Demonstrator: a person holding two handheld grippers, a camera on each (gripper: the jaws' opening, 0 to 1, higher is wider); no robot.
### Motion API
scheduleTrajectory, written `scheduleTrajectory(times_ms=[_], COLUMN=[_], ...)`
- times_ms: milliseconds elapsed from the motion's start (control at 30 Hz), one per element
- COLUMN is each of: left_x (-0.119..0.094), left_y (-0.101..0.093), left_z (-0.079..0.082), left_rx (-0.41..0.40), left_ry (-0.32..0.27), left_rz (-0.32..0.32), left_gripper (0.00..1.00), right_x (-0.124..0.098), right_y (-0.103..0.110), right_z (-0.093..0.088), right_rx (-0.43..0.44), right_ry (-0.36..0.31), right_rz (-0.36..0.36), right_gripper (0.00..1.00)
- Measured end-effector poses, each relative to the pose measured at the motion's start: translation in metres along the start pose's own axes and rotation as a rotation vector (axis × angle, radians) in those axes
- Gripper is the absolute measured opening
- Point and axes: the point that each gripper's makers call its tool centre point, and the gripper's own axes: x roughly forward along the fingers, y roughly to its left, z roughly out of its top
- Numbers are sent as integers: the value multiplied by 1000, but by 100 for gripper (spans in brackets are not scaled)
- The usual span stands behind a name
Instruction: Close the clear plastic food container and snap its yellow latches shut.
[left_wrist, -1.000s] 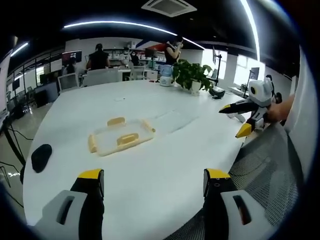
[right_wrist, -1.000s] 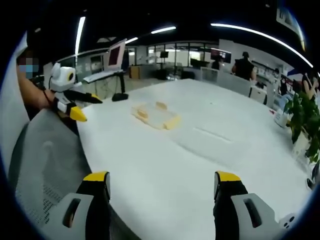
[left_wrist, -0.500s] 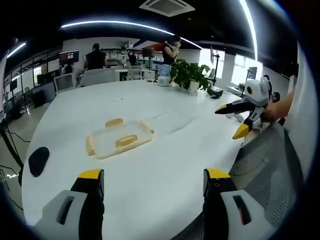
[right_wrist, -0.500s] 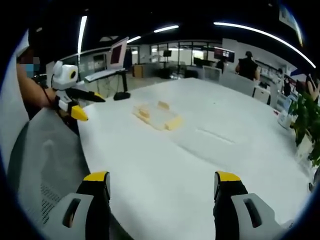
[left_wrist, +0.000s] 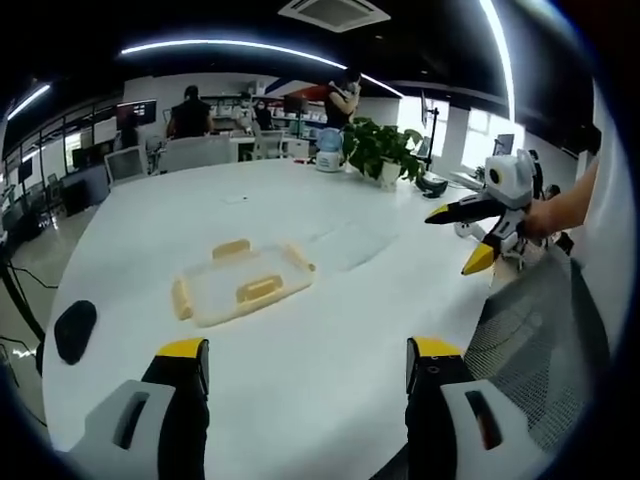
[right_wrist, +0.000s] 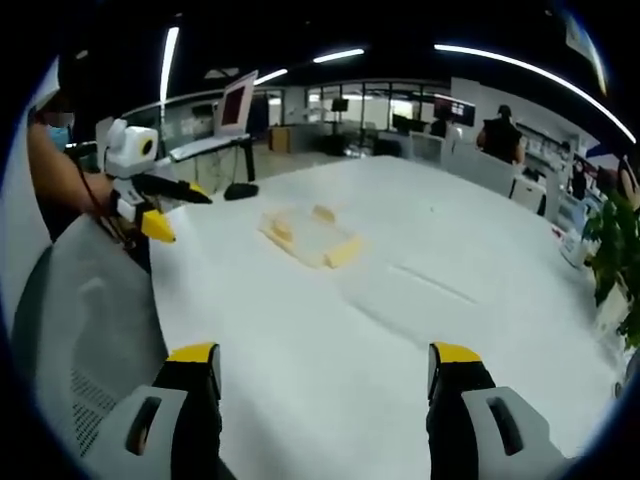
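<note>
Your clear, shallow rectangular plastic food container (left_wrist: 243, 284) lies flat on the big white oval counter (left_wrist: 320, 350), well in from every edge and nearer the counter's left side as the left gripper view has it. Its yellow latches (left_wrist: 257, 290) sit splayed around the rim, so none looks snapped yet; whether the lid is already seated you cannot tell from here.

Your left gripper (left_wrist: 305, 362) hangs over the near edge of the counter with its jaws spread wide and nothing between them. Your right gripper (right_wrist: 325, 365) is the same: jaws apart, empty, well short of the container (right_wrist: 309, 236).

Expect the container to be light and thin-walled, so it will likely skate on the smooth counter and flex if you push on one side alone. Steady one short end with one gripper and press each latch at its outer tab with the other, pushing down and inward, not on the clear panel.

The left gripper view gives you a dark rounded object (left_wrist: 75, 331) near the counter's left edge, a potted green plant (left_wrist: 381, 150) at the far edge, and your right gripper (left_wrist: 473, 232) coming in from the right. The right gripper view gives you your left gripper (right_wrist: 158, 207) over the mesh chair back (right_wrist: 85, 300) and a monitor on a stand (right_wrist: 234, 108).
</note>
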Motion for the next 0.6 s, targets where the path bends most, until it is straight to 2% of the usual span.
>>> scheduleTrajectory(times_ms=[600], left_x=[17], left_y=[9], left_z=[7], left_rx=[32], left_ry=[14], left_rz=[-23], left_gripper=[82], right_x=[22], right_y=[-9], right_z=[15], right_rx=[-19], right_ry=[0], right_rz=[19], right_gripper=[86])
